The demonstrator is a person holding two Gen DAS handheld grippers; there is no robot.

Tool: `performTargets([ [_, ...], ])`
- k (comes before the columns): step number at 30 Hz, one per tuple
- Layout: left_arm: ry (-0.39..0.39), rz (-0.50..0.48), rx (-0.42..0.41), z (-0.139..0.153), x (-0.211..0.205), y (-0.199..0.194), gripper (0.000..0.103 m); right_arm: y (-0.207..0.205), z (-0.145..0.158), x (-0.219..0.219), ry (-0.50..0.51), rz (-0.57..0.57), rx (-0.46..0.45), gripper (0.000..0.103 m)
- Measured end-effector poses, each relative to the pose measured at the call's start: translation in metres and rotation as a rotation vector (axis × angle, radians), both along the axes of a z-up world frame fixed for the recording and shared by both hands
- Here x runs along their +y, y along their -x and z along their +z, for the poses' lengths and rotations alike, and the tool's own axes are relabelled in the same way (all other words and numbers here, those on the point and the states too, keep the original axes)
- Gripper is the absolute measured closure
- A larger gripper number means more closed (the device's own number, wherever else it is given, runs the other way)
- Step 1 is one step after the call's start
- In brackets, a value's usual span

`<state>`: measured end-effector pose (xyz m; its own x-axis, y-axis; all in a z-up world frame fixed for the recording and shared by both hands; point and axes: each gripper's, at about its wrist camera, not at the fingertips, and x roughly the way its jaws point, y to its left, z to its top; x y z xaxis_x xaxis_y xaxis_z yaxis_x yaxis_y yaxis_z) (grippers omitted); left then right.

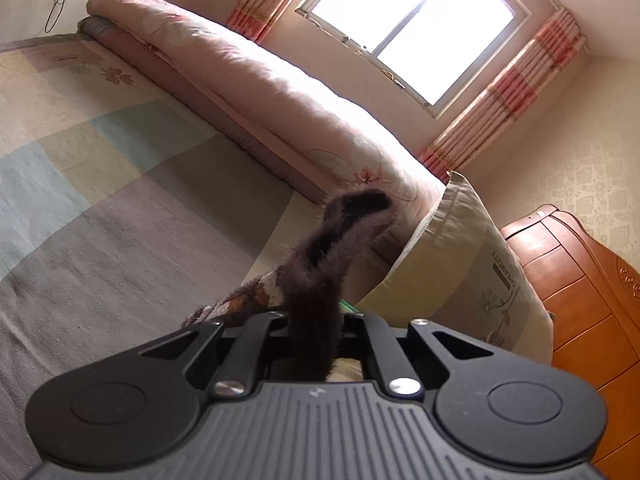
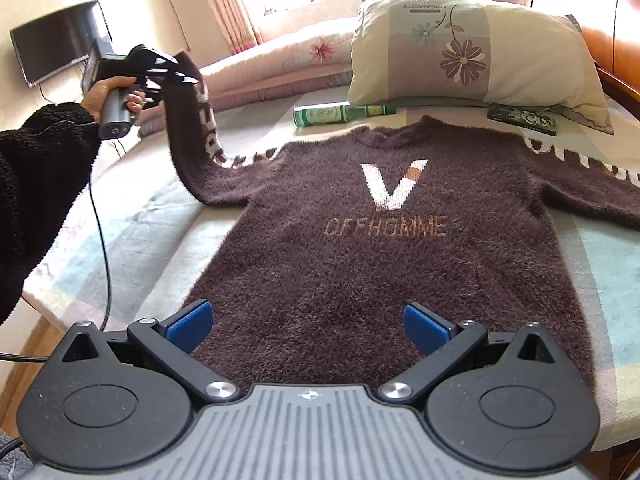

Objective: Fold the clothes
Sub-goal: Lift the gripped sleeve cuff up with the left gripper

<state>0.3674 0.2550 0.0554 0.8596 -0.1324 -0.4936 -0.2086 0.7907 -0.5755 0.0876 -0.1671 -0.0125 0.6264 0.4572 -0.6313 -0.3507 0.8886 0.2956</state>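
Left claw: clamped on the end of one sleeve of the brown fuzzy sweater; the dark cuff sticks up between the fingers and curls over at its tip. In the right wrist view the same claw appears at upper left, held by a hand in a black fleecy sleeve, raised above the bed with the sweater sleeve hanging from it in a curve down to the shoulder.

Right claw: jaws spread wide, blue pads apart, nothing between them; it hovers over the lower hem of the sweater.

Sweater position: flat on the bed, front up, centre of the right wrist frame, white "V" and lettering visible, collar towards the pillow. The other sleeve lies out flat towards the right edge.

Containers: a green glass bottle lies on its side just beyond the collar, capped; contents cannot be told. A flat dark case or phone lies against the pillow's lower edge.

View differences: only the right wrist view shows the sweater body, bottle, case, a wall screen at upper left, and the trailing cable. Only the left wrist view shows the full window with its pink striped curtains, the length of the rolled quilt, and the wooden headboard at lower right.
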Motion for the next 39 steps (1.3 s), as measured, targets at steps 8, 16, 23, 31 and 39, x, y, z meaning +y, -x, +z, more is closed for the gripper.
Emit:
performTargets([
  [8, -0.051, -0.055, -0.003, 0.022, -0.055, -0.012, 0.097, 0.003, -0.003, -0.026, -0.050, -0.016, -0.004, 0.000],
  [16, -0.095, -0.134, 0.001, 0.030, -0.113, -0.025, 0.097, 0.004, -0.012, -0.050, -0.091, -0.050, 0.001, 0.000],
  [23, -0.122, -0.187, 0.006, 0.033, -0.159, -0.033, 0.097, 0.005, -0.017, -0.069, -0.133, -0.079, 0.009, 0.000],
  [31, -0.157, -0.230, 0.037, 0.029, -0.201, -0.041, 0.097, 0.009, -0.022, -0.086, -0.163, -0.091, 0.005, 0.000],
  [39, -0.209, -0.268, 0.093, 0.016, -0.241, -0.056, 0.097, 0.010, -0.028, -0.103, -0.190, -0.122, 0.013, 0.000],
])
